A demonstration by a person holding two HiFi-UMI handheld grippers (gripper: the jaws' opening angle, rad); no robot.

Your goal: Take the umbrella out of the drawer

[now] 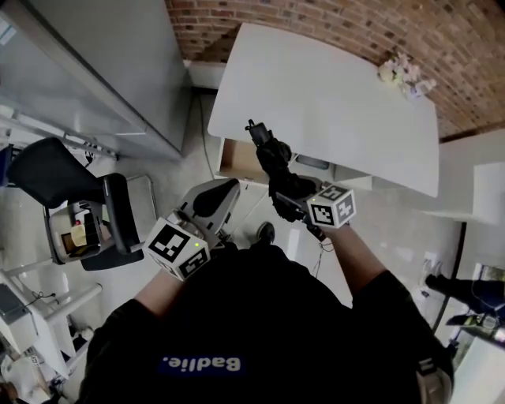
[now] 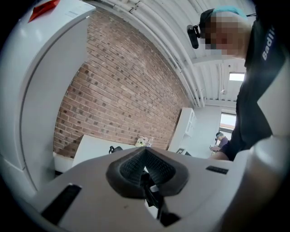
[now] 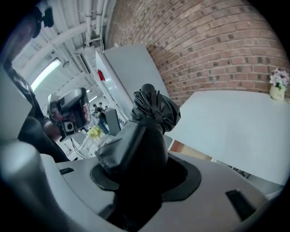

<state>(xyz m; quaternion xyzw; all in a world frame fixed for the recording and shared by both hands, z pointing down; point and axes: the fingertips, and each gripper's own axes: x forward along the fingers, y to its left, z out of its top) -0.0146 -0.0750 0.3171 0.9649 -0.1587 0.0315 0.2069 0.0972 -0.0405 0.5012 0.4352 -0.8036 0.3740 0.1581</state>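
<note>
A folded black umbrella [image 1: 272,158] sticks up out of my right gripper [image 1: 286,191], which is shut on its lower part. It hangs in the air in front of the open drawer [image 1: 235,162] under the white table [image 1: 331,102]. In the right gripper view the umbrella [image 3: 154,108] fills the space between the jaws of the right gripper [image 3: 145,167], with the drawer's wooden inside [image 3: 190,151] behind it. My left gripper [image 1: 213,197] is lower and to the left, away from the umbrella. In the left gripper view its jaws meet at the tips around nothing, so the left gripper [image 2: 146,154] is shut.
A black office chair [image 1: 71,189] stands on the floor at the left. A small vase of flowers [image 1: 402,75] sits on the table's far right corner. A brick wall [image 1: 331,24] runs behind the table. A white cabinet [image 1: 481,189] is at the right.
</note>
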